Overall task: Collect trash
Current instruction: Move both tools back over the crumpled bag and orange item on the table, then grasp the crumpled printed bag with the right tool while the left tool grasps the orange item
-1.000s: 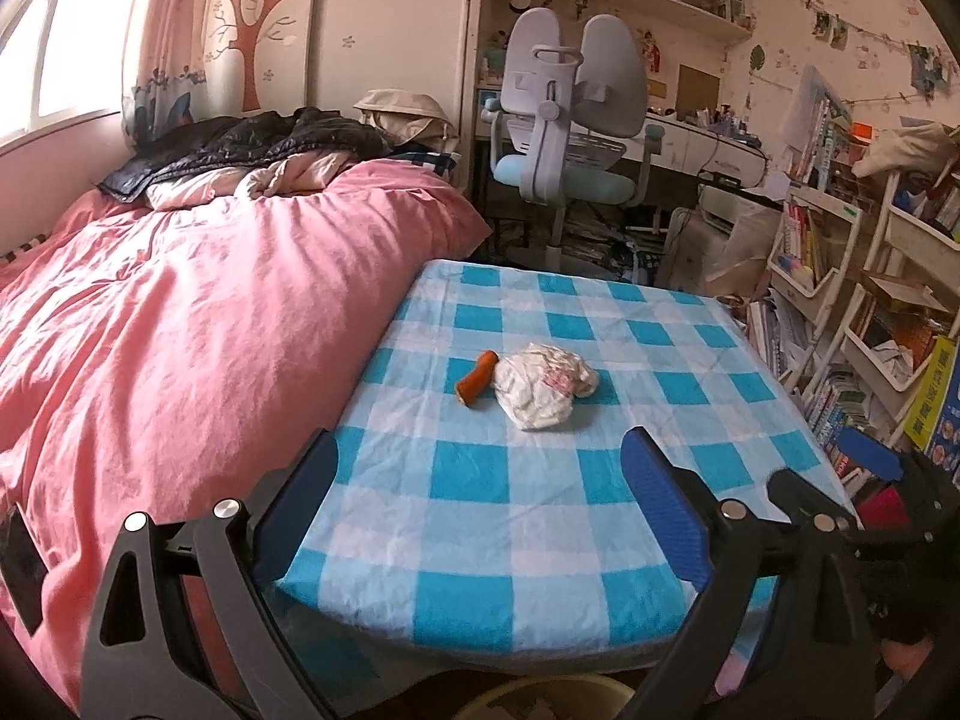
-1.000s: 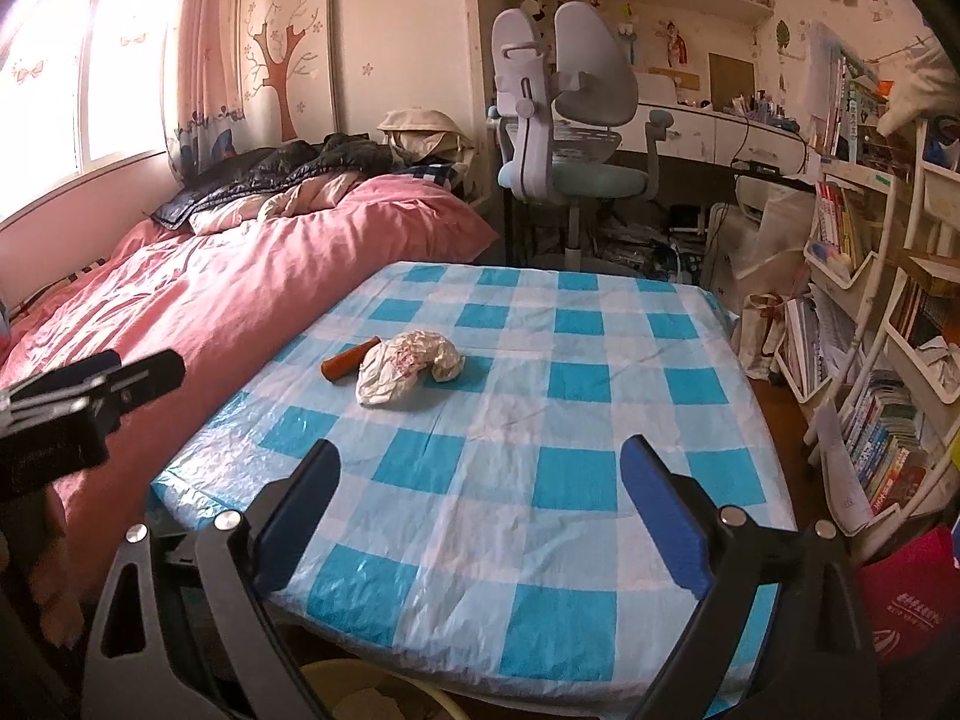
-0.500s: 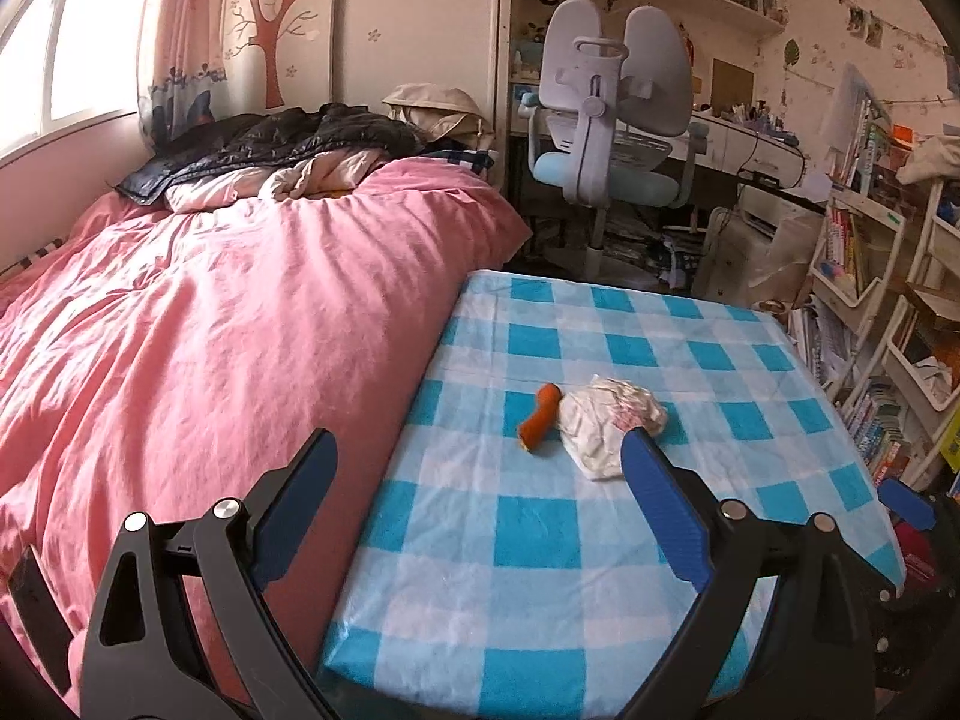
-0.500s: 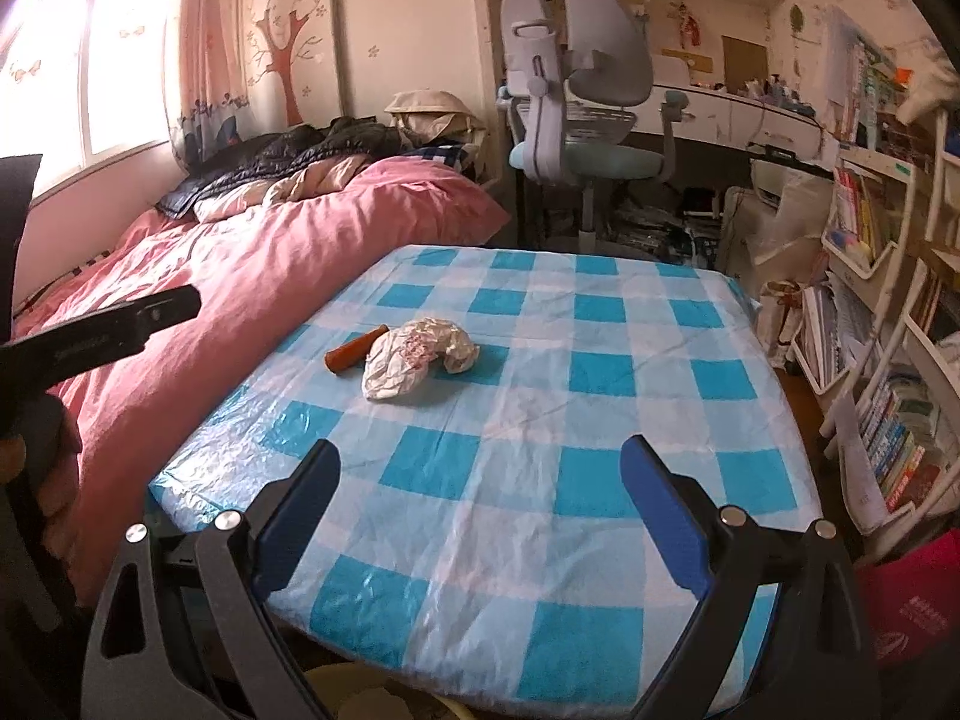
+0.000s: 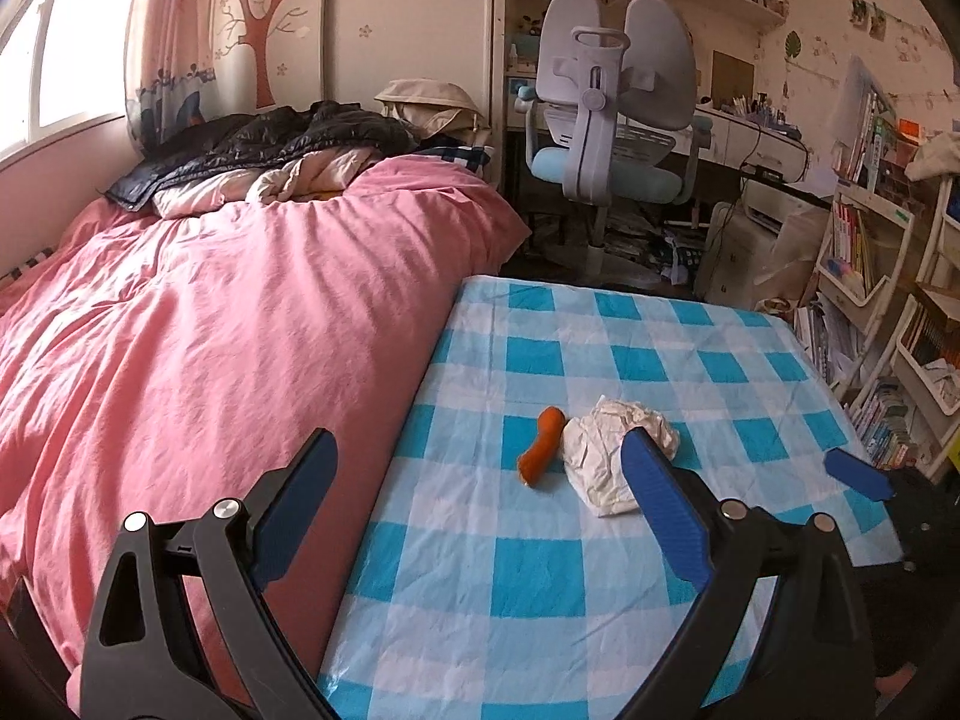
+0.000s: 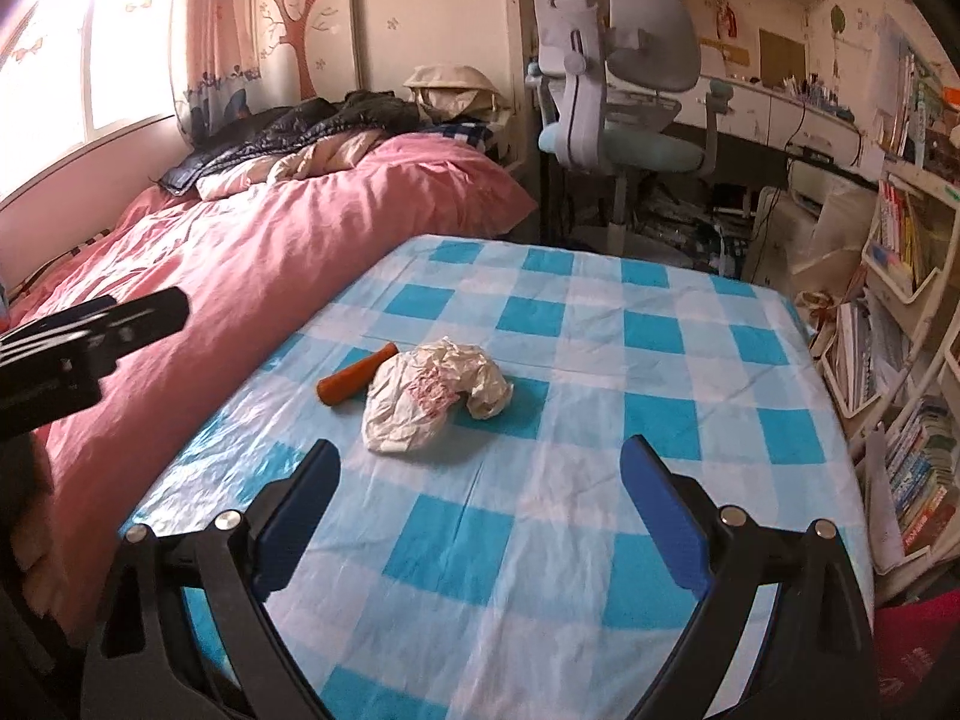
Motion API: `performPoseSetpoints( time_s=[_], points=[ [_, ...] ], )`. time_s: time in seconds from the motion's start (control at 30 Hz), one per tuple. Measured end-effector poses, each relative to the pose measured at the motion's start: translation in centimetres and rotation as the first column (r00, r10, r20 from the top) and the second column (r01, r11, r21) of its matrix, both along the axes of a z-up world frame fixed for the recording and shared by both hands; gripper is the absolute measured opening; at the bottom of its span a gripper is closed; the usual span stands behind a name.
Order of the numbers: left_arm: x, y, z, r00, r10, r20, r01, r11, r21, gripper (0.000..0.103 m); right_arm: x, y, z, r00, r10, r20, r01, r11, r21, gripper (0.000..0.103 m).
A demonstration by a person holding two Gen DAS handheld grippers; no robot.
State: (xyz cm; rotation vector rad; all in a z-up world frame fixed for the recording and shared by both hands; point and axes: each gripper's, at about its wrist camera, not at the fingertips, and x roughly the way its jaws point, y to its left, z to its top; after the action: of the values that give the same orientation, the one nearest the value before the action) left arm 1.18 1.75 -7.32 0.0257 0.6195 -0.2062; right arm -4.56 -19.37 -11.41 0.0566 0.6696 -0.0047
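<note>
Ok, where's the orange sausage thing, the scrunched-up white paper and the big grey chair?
Orange sausage-shaped piece (image 6: 358, 374): right wrist view, middle of its length.
Crumpled white paper wrapper (image 6: 429, 391): right wrist view, on its red-printed middle.
Grey split-back desk chair (image 5: 654, 57): left wrist view, on the right half of its backrest.

On the surface (image 6: 600, 480) with the blue and white checked cloth lie two things: one crumpled white wrapper (image 6: 432, 396) and one orange stick (image 6: 357, 383) that looks like a small carrot or sausage, right beside each other. There are two tongs, the left tongs (image 5: 480, 492) and the right tongs (image 6: 480, 492), and each has two blue fingers (image 6: 660, 516). The room has one pink bed (image 5: 210, 330) and one grey desk chair (image 5: 606, 102).
</note>
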Motion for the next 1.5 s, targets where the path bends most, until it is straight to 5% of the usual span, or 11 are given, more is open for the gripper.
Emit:
performPoseSetpoints(
  time_s=[0.33, 0.67, 1.0, 1.2, 1.5],
  points=[
    [3.0, -0.9, -1.2, 0.999, 0.003, -0.032, -0.003, 1.0, 0.026, 0.092, 4.2, 0.7, -1.2, 0.999, 0.03, -0.041, -0.03, 1.0, -0.001, 0.091],
    [5.8, 0.8, -2.2, 0.994, 0.063, -0.092, -0.067, 0.997, -0.049, 0.092, 7.5, 0.6, -2.8, 0.993, 0.062, -0.095, -0.058, 0.997, 0.047, 0.09],
    [7.6, -0.1, -3.4, 0.989, 0.06, -0.134, -0.063, 0.998, -0.015, 0.092, 9.4, 0.5, -4.5, 0.979, 0.102, -0.176, -0.086, 0.992, 0.095, 0.065],
    [8.6, -0.8, -4.4, 0.984, 0.039, -0.173, -0.04, 0.999, 0.001, 0.092, 9.8, 0.3, -4.7, 0.969, 0.144, -0.203, -0.126, 0.987, 0.1, 0.03],
    [9.8, -3.6, -6.4, 0.974, -0.05, -0.22, 0.063, 0.997, 0.052, 0.092, 9.3, -4.4, -3.4, 0.975, 0.097, -0.198, -0.056, 0.977, 0.206, 0.025]
  ],
)
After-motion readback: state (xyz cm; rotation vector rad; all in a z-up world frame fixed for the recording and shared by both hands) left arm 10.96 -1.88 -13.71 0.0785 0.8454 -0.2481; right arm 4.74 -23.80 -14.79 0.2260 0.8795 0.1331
